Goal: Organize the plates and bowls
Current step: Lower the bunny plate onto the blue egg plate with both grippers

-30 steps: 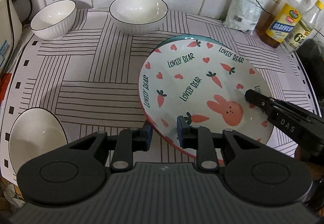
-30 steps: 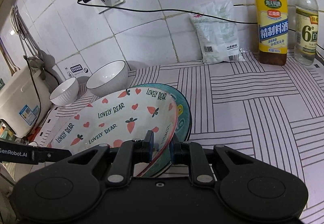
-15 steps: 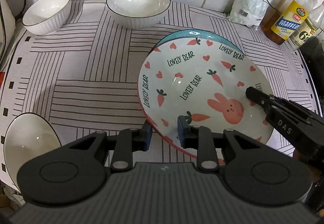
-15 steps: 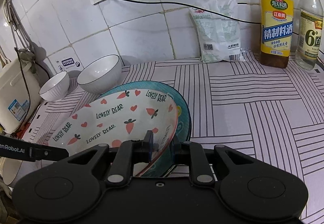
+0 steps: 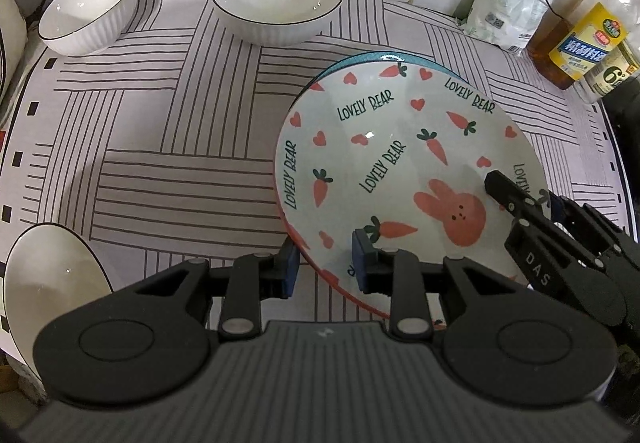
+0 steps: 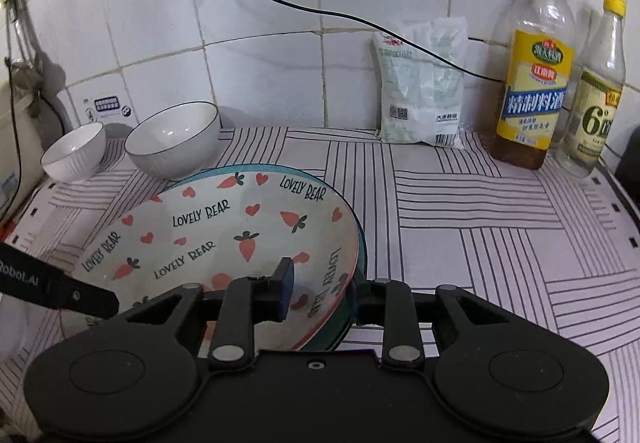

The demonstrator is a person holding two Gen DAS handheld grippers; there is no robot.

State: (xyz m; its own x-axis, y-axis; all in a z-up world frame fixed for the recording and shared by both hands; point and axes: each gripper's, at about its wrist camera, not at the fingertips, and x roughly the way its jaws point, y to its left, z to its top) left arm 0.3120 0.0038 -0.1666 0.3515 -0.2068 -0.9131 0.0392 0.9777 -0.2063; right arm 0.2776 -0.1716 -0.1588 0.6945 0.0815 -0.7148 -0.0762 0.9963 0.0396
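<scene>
Set on the near-right of the striped mat point(image 5: 168, 179): round white carrot-and-rabbit ceramic plate point(image 5: 400, 171), nested on a teal-rimmed plate point(image 6: 356, 243) to form a stack; left gripper point(image 5: 324, 267) and right gripper point(image 6: 320, 295) each straddling opposite rims, jaws parted, seemingly letting go; three white black-rimmed bowls point(image 5: 276, 11) apart, unstacked.

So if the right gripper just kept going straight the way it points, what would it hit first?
The right gripper is open astride the carrot plate rim, so the plate comes first, probably meeting the gripper's throat. Beyond lies striped mat.
</scene>
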